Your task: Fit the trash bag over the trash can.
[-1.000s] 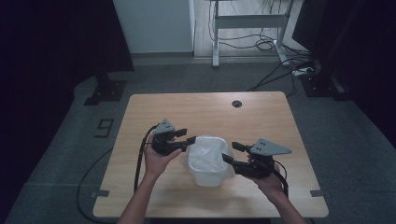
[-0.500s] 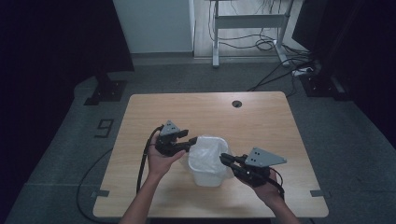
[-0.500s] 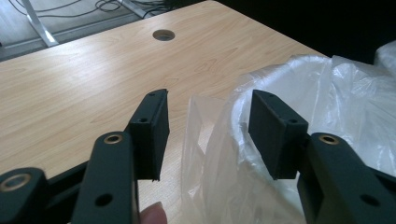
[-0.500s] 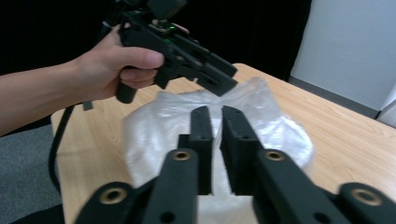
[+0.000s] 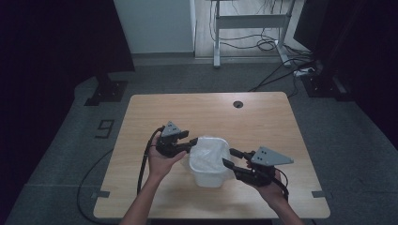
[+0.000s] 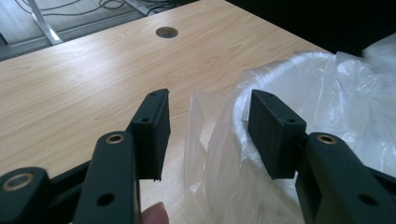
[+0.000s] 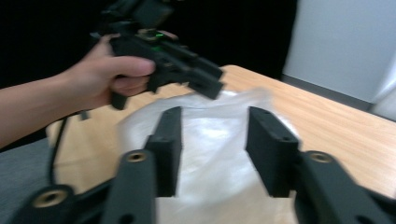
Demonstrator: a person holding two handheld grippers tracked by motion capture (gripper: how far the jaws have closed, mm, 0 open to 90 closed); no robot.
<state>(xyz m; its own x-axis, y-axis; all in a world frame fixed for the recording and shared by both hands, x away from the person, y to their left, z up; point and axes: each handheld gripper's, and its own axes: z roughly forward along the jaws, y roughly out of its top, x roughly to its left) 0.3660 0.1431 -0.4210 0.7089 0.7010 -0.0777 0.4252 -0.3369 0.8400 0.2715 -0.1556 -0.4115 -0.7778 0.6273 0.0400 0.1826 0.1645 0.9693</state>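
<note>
Item: small white bin (image 5: pixel 209 166) w/ clear plastic liner (image 5: pixel 210 151) draped over its rim. Loc: on the desk (image 5: pixel 206 112), toward the 6 o'clock edge in the high view, between the two tools.

Left tool (image 5: pixel 187 143): at the bin's 9 o'clock rim. Jaws roughly half open, straddling the rim w/ a loose fold of liner (image 6: pixel 210 140) between them; pads not pressing on it.

Right tool (image 5: pixel 229 157): at the bin's 3–4 o'clock side. Jaws have just been opening, now about half wide; liner (image 7: pixel 210 140) lies beyond the tips, nothing gripped. That view is blurred.

Risks, as judged:
- Film thin and slack; a close by either tool may catch air or one ply only, so liner slips off the rim.
- Bin looks light; a one-sided pull may tip or slide it toward 6 o'clock.
- Left tool closing on rim plus film may pinch and tear the liner.

Other: cable hole (image 5: pixel 238 104) at the desk's 12 o'clock, well apart.
</note>
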